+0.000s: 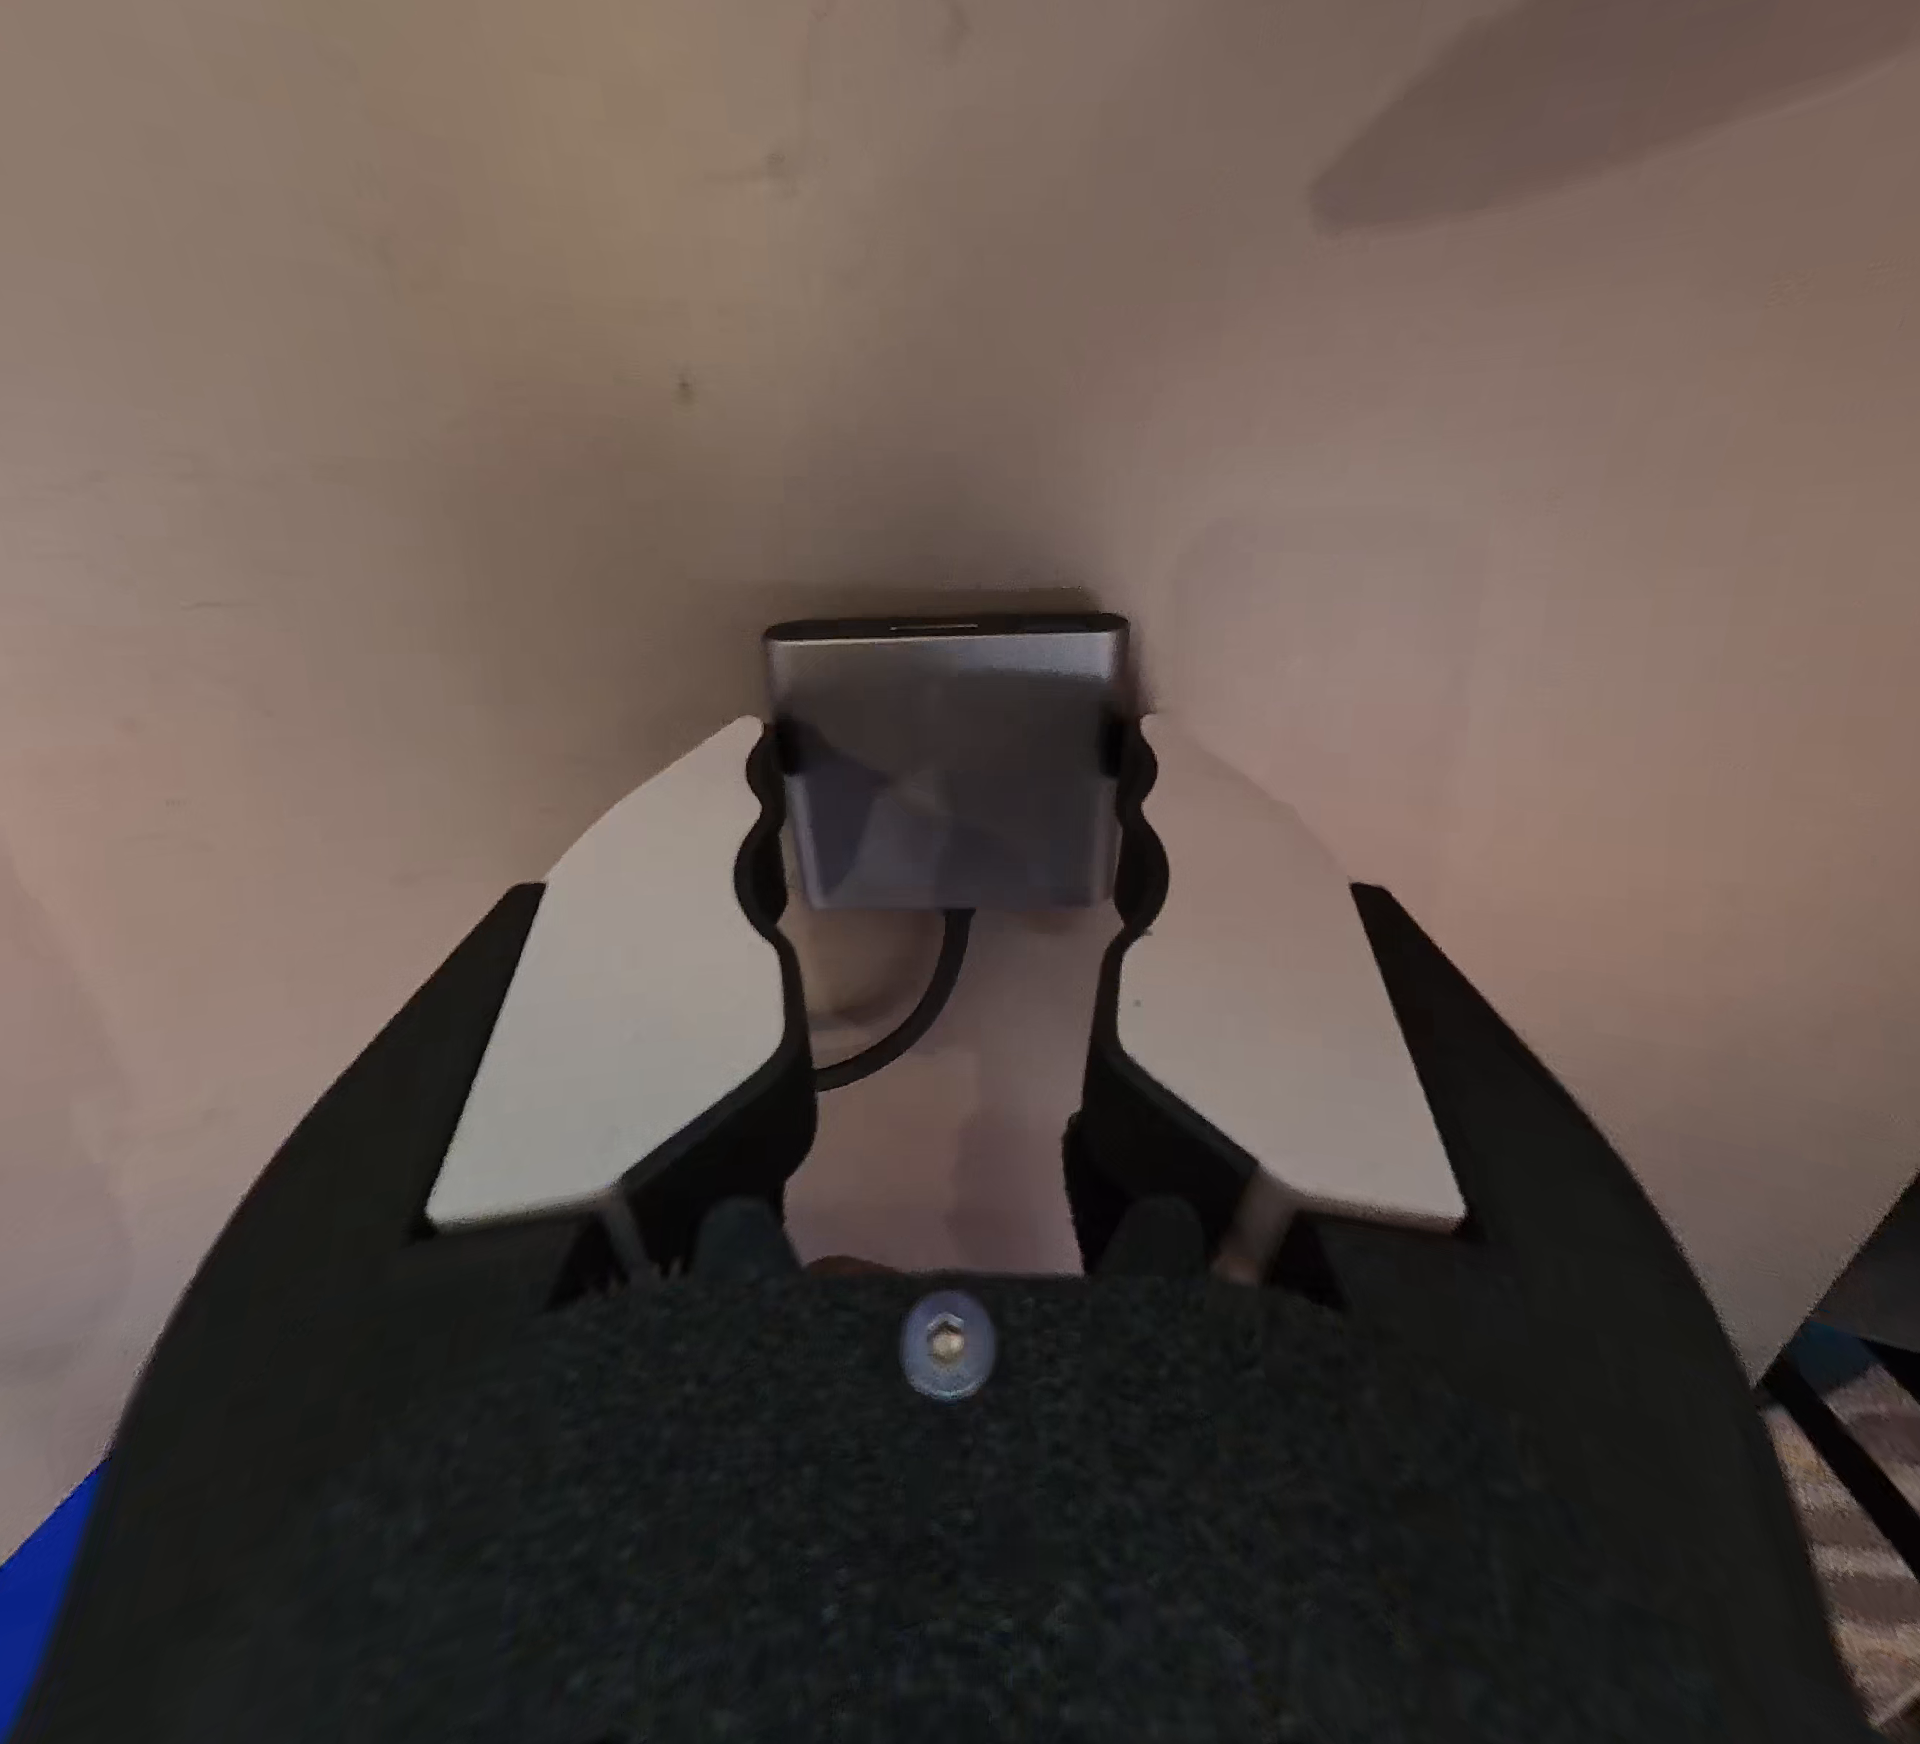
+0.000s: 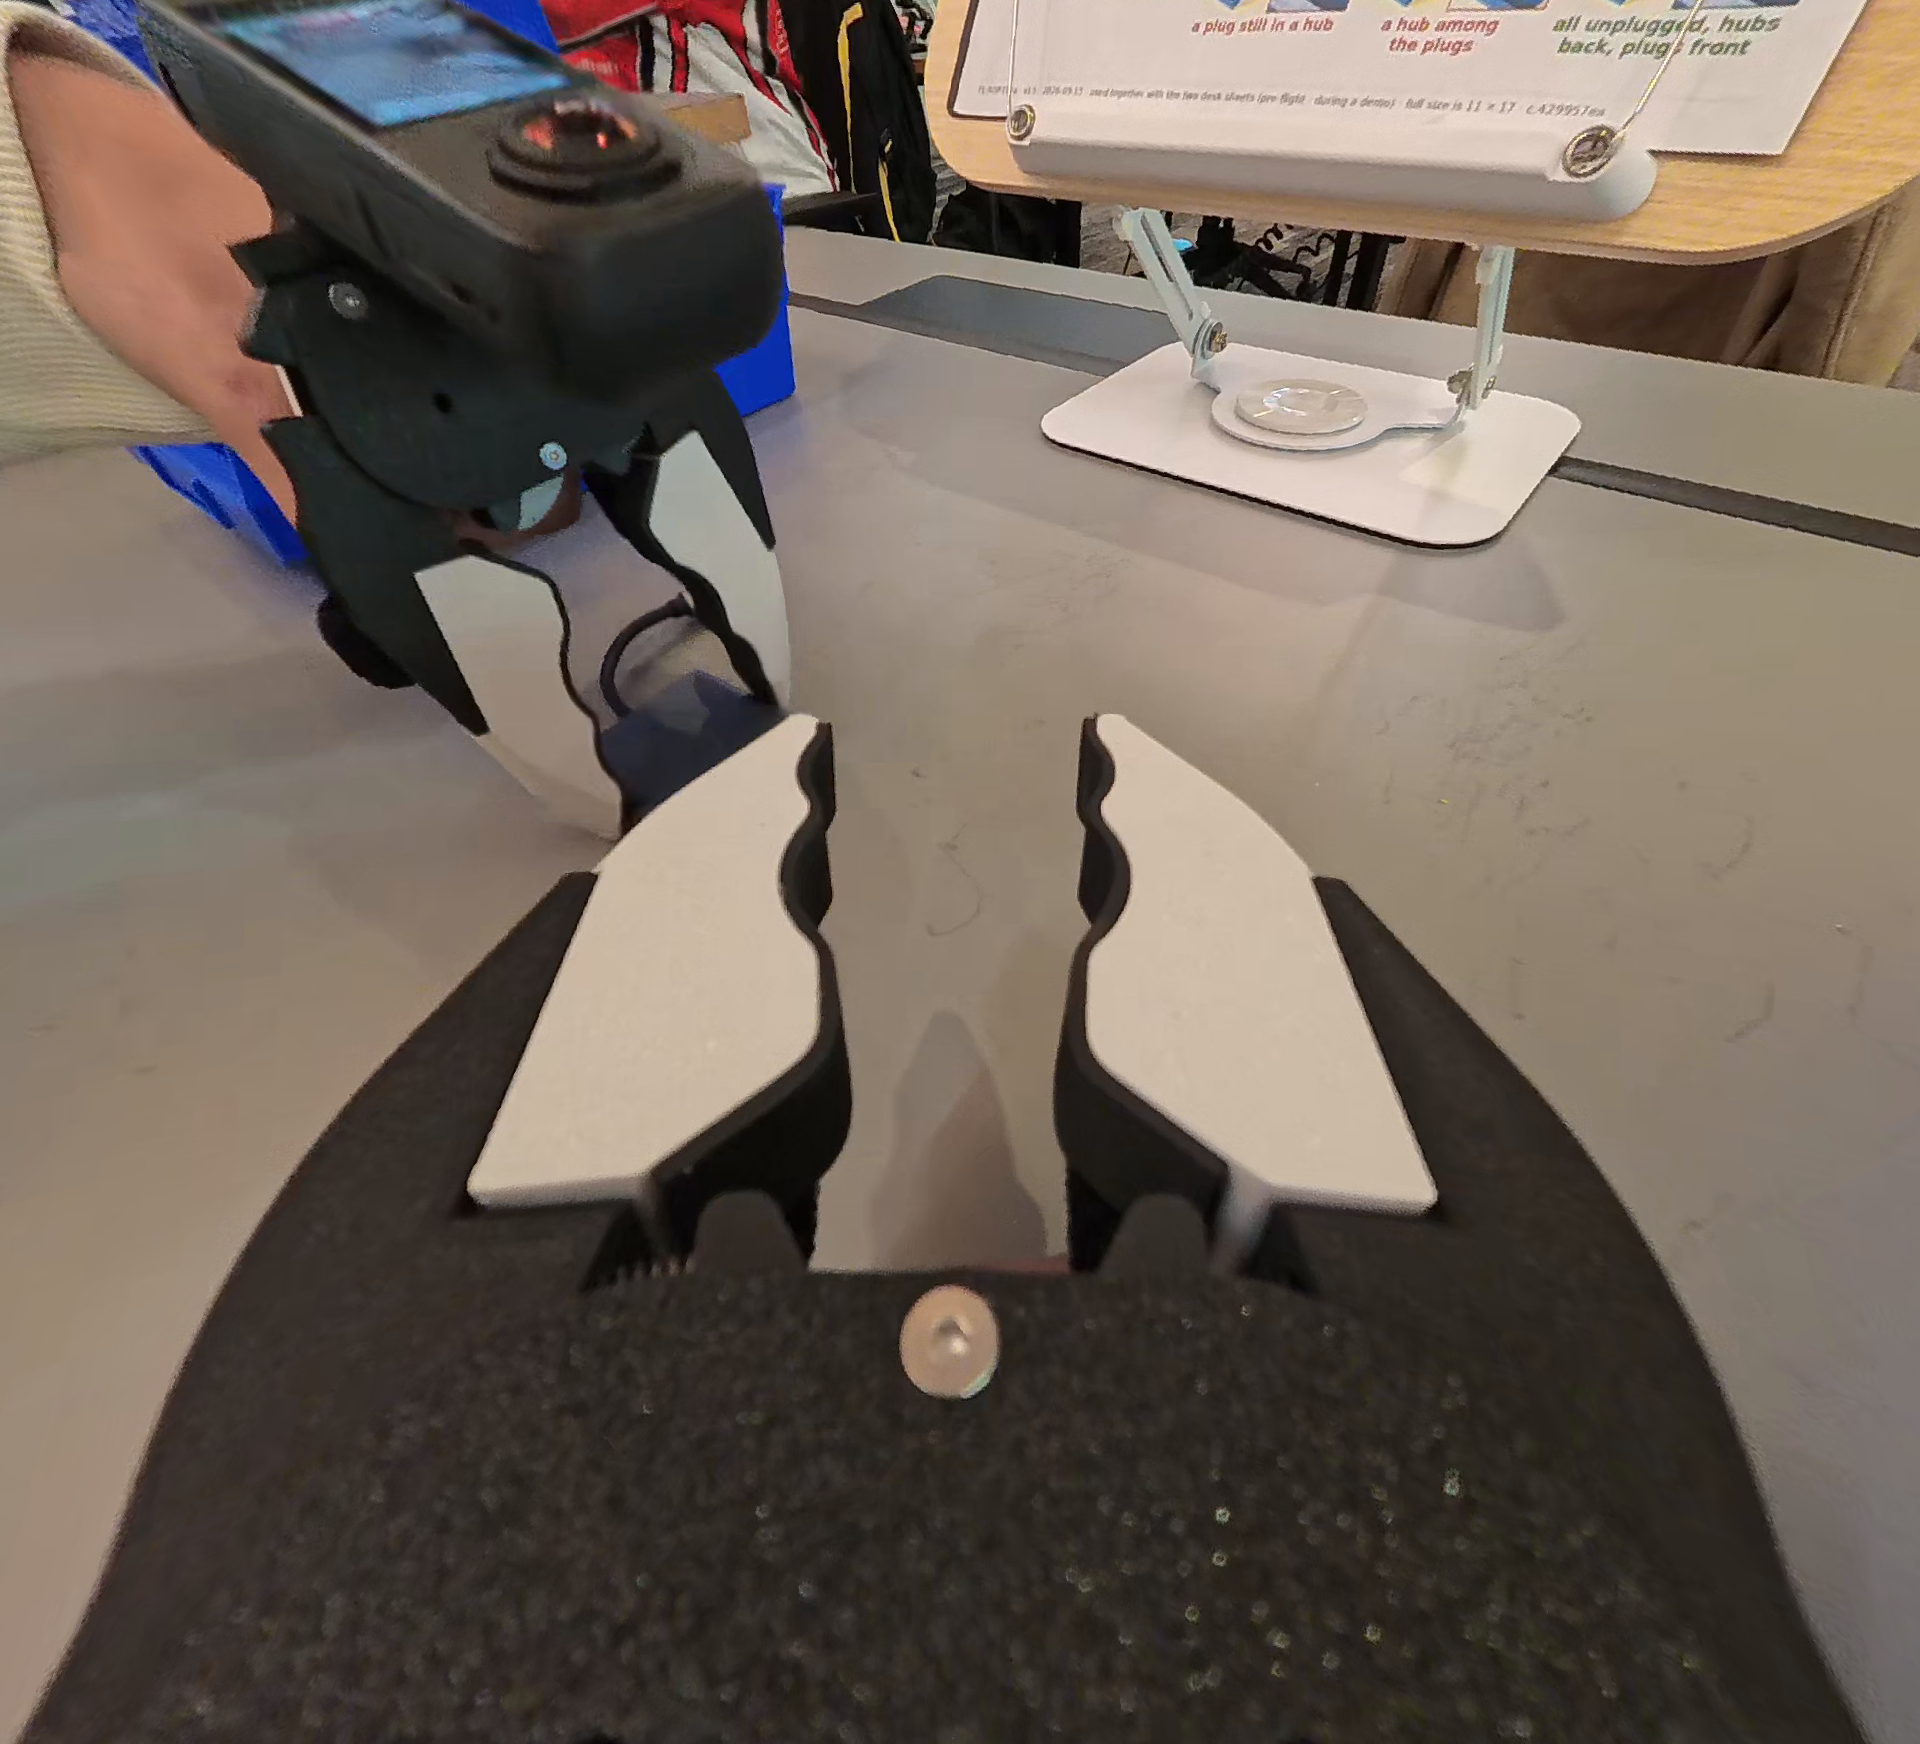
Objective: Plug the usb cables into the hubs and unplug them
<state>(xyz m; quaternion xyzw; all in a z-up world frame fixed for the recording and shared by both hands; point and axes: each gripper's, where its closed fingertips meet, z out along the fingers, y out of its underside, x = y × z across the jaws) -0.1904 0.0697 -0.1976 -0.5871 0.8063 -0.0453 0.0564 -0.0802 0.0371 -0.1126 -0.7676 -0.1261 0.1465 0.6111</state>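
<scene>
Both views show the left gripper (image 1: 948,744) clamping a grey hub (image 1: 940,759), seemingly; right gripper (image 2: 956,759) open.

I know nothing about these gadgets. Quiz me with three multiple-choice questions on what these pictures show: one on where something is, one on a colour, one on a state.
1. Where does the white document stand sit?
A. On the grey table, beyond the right tongs
B. Between the left tongs
C. Inside the blue bin

2. What colour is the hub held by the left tongs?
A. Red
B. Grey
C. Yellow

3. How are the right tongs?
A. Clamped on a cable
B. Shut tight
C. Open, with nothing between them

Answers:
1 A: its base rests on the table, ahead of the right tongs.
2 B: the hub has a grey metallic shell, and the left tongs press on both its sides.
3 C: only bare table shows in the gap between the fingers.
</scene>
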